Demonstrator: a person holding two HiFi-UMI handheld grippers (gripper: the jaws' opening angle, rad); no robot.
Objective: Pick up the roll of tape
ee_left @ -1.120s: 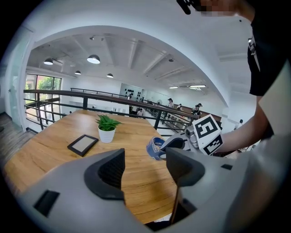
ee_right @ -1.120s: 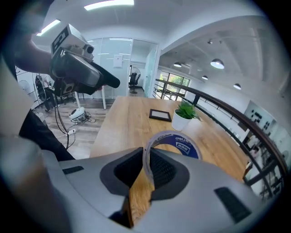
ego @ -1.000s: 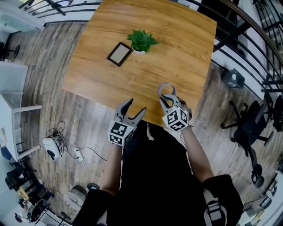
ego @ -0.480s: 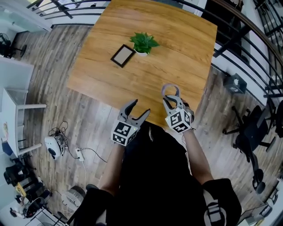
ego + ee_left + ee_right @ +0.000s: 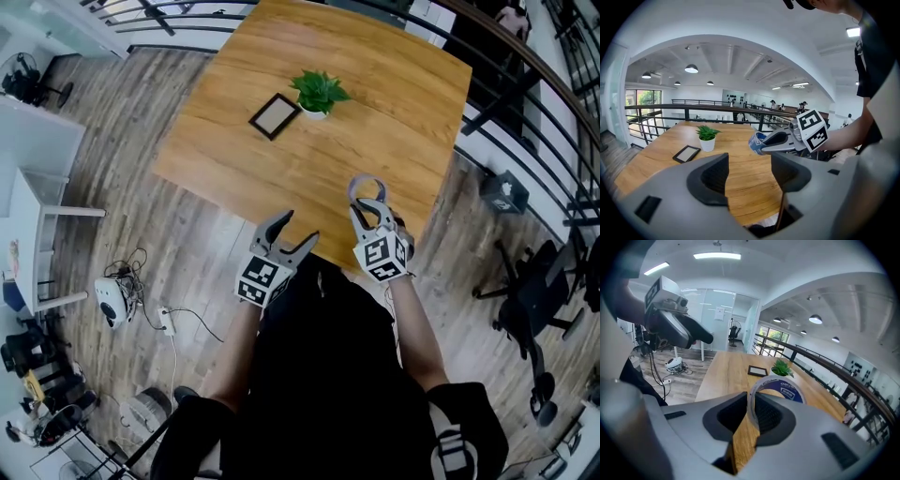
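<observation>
Tabletop (image 5: 394, 112), tape (image 5: 786, 389) gripped by right hand-held gripper (image 5: 367, 210)

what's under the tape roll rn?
Only bare table shows below the tape roll, pinched by its wall in the right tool. The tool covers the roll's lower edge, so any gap is unseen.

Print on tape roll (image 5: 786, 391) — too blurred to read

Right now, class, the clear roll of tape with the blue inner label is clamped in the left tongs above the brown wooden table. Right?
Wrong side: the clear roll of tape with the blue inner label is clamped in the right tongs above the brown wooden table, as the right gripper view shows. The left tongs stand open, empty.
</observation>
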